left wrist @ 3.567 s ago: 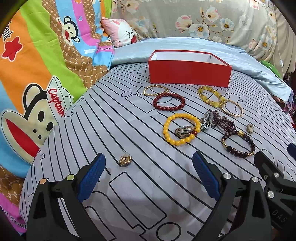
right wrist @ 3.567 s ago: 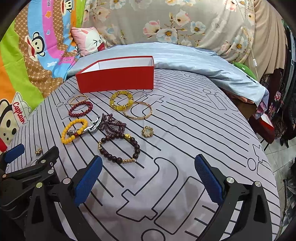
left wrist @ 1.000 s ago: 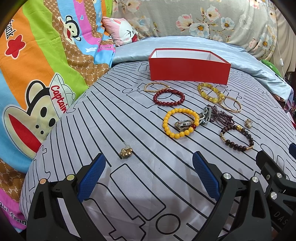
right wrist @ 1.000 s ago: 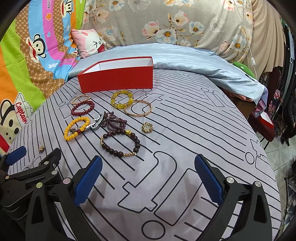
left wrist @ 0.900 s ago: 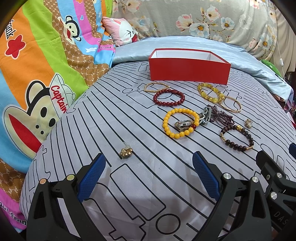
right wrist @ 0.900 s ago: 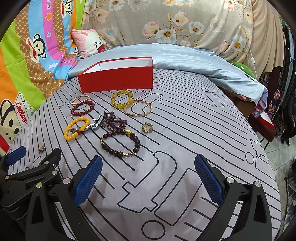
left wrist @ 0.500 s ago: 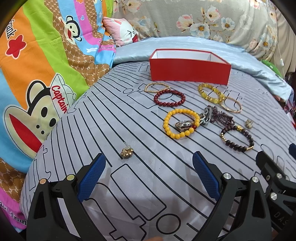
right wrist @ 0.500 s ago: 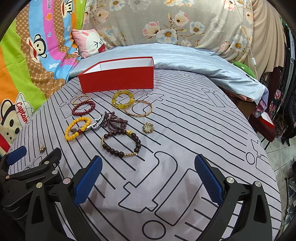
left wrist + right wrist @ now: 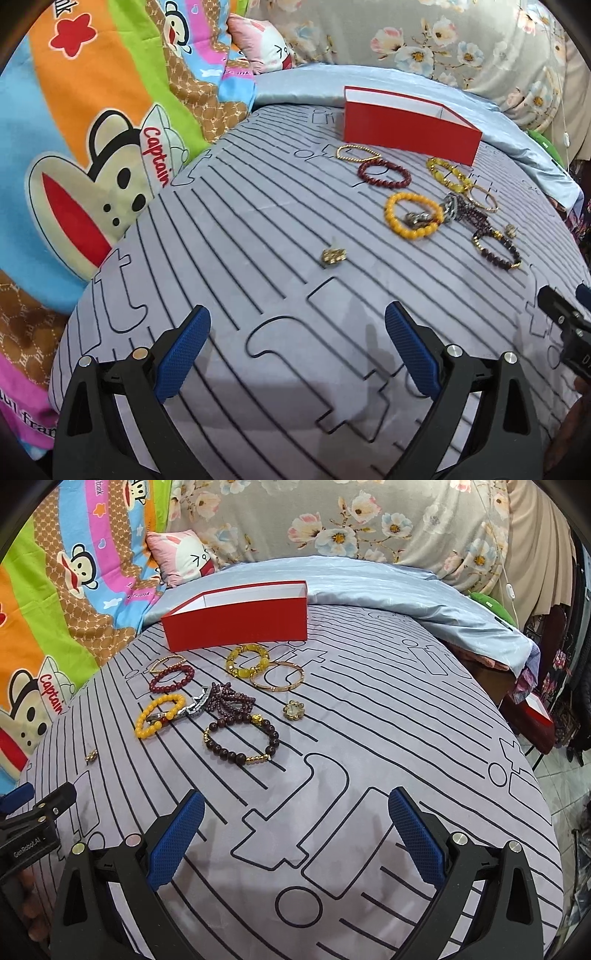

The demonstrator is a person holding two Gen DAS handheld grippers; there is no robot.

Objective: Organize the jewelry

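Note:
Several bracelets lie on a striped grey bedsheet (image 9: 388, 738) in front of an open red box (image 9: 240, 622) (image 9: 410, 133). Nearest the box are a thin gold bead bracelet (image 9: 356, 152), a dark red one (image 9: 384, 173), a yellow-amber one (image 9: 248, 661) and a gold bangle (image 9: 277, 676). Closer lie an orange bead bracelet (image 9: 413, 214), a silver clasp with purple beads (image 9: 221, 701), a brown bead bracelet (image 9: 240, 744) and a flower charm (image 9: 293, 709). A small gold charm (image 9: 332, 255) sits apart on the left. My left gripper (image 9: 295, 350) and right gripper (image 9: 291, 834) hang open and empty over the near sheet.
A bright cartoon-monkey blanket (image 9: 92, 147) rises on the left, with a pink pillow (image 9: 184, 557) and a pale blue quilt (image 9: 369, 579) behind the box. A floral curtain (image 9: 369, 517) backs the bed. The bed's right edge drops to a tiled floor (image 9: 546, 771).
My left gripper has swung left and moved forward, so the small gold charm now sits nearer its middle. The right gripper has edged forward toward the bracelets. Nothing on the sheet has moved.

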